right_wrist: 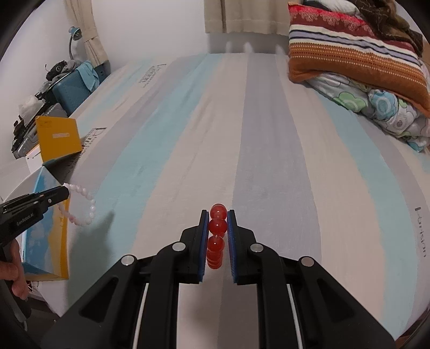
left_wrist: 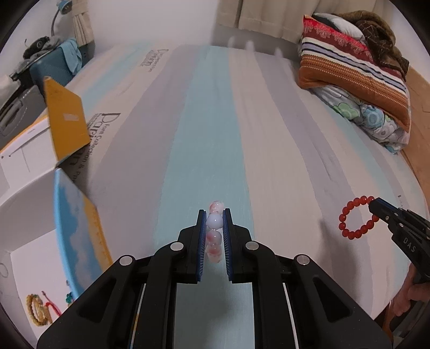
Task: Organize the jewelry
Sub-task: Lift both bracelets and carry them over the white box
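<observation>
Left gripper [left_wrist: 214,214] clamped on pink-white bead bracelet [left_wrist: 214,233], held above the striped mattress [left_wrist: 268,150] near its left edge; most of the loop is hidden between the pads. Right gripper [right_wrist: 218,216] clamped on red bead bracelet [right_wrist: 216,236], above the near-right area. Open box [left_wrist: 32,193] at the left edge is cut off; a beaded piece [left_wrist: 37,308] inside is hard to make out. Folded bedding [left_wrist: 354,69] sits at the far-right corner.

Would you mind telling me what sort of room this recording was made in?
Most likely a bedroom. The work surface is a bed with a striped sheet, a stack of folded quilts lies at its far right, curtains hang behind it, and a desk lamp stands to the left.
</observation>
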A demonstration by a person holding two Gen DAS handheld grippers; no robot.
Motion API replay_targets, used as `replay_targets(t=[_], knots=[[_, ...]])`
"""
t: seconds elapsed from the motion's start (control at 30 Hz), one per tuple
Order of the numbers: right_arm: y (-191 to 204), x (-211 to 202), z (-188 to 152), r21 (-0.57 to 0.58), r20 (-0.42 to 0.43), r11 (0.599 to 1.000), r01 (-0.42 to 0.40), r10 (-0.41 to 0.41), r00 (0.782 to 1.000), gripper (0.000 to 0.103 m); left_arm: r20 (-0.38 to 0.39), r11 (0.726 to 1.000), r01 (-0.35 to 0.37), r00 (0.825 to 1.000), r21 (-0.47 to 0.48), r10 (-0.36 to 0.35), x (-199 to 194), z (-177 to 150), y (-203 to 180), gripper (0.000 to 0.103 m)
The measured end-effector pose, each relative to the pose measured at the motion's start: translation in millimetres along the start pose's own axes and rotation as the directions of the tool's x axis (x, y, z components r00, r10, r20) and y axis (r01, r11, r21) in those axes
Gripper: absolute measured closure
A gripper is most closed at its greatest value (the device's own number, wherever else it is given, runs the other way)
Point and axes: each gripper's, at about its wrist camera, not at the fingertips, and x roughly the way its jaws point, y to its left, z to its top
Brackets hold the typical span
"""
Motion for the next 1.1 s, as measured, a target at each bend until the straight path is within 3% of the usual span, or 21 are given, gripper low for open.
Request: replay_targets(t=[0.67, 1.1], knots=[[75, -57, -3, -0.076, 0.016, 0.996, -0.045, 0.046, 0.999, 0.090, 0.041, 1.000, -0.001, 0.999, 0.022, 0.001, -81, -21, 24, 0.092], [152, -76, 4, -0.165, 0.045, 0.983, -0.084, 0.093, 0.995, 0.090, 0.096, 1.000, -0.018, 0.995, -0.025, 0.020, -141, -27, 77, 0.092]])
